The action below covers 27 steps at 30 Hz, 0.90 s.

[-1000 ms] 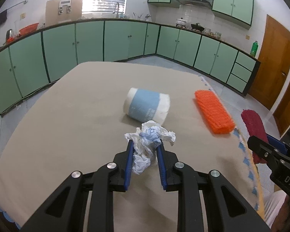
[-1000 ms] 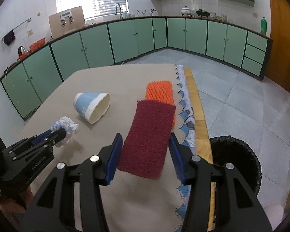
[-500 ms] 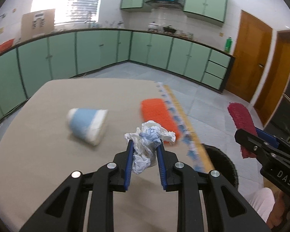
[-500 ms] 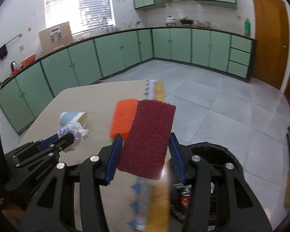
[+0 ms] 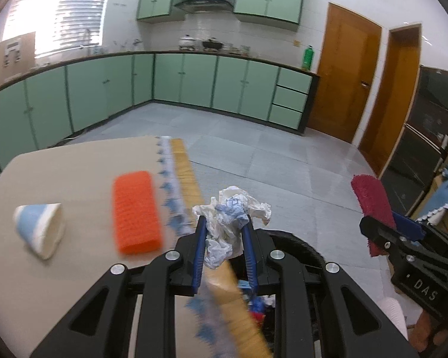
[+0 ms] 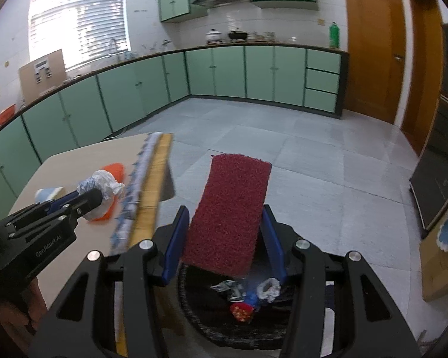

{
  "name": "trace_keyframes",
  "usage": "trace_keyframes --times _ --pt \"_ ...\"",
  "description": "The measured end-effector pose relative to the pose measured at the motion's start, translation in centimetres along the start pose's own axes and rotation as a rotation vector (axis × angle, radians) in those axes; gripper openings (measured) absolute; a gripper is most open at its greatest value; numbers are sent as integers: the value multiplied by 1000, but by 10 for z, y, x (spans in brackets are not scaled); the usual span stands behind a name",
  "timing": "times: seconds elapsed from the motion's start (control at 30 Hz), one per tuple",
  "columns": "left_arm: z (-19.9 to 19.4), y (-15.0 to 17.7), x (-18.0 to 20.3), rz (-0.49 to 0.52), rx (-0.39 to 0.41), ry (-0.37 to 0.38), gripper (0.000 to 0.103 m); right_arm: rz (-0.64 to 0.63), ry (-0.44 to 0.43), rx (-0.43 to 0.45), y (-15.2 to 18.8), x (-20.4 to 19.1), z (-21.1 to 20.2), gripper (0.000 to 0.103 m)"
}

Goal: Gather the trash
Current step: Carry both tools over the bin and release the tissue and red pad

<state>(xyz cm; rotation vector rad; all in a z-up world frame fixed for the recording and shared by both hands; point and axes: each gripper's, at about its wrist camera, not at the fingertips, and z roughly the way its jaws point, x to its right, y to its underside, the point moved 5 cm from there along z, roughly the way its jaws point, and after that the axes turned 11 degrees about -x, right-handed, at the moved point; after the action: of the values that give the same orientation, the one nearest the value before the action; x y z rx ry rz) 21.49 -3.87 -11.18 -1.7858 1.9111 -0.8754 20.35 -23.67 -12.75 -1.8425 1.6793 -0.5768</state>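
Left gripper (image 5: 224, 235) fingers clamp crumpled paper (image 5: 231, 214); right gripper (image 6: 224, 238) fingers pinch red scouring pad (image 6: 228, 211). Bin (image 6: 212, 328) below fingers; early release risks landing on desk (image 5: 59, 179) edge.

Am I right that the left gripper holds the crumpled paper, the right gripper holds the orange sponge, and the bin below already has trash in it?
Not quite. The right gripper holds the dark red scouring pad, as the right wrist view shows. The orange sponge lies on the table. The left gripper does hold the crumpled paper, and the bin has trash in it.
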Motion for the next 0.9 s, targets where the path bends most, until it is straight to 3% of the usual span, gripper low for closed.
trace_keyframes --times 0.33,0.7,0.73,0.77,0.83,0.9 --pt "59 -10 62 71 -79 74 23 56 54 -54 14 58 40 47" --pt "112 -12 86 103 -150 86 24 33 77 -133 26 80 93 49" --pt "118 -12 88 106 -166 93 26 29 79 -141 26 80 96 51" --pt "122 -13 88 106 -178 95 31 29 92 -151 28 83 102 60" --pt "131 -13 90 100 -197 112 48 32 121 -156 32 88 107 69" --pt "133 -13 92 103 -189 112 60 32 145 -161 35 94 110 70"
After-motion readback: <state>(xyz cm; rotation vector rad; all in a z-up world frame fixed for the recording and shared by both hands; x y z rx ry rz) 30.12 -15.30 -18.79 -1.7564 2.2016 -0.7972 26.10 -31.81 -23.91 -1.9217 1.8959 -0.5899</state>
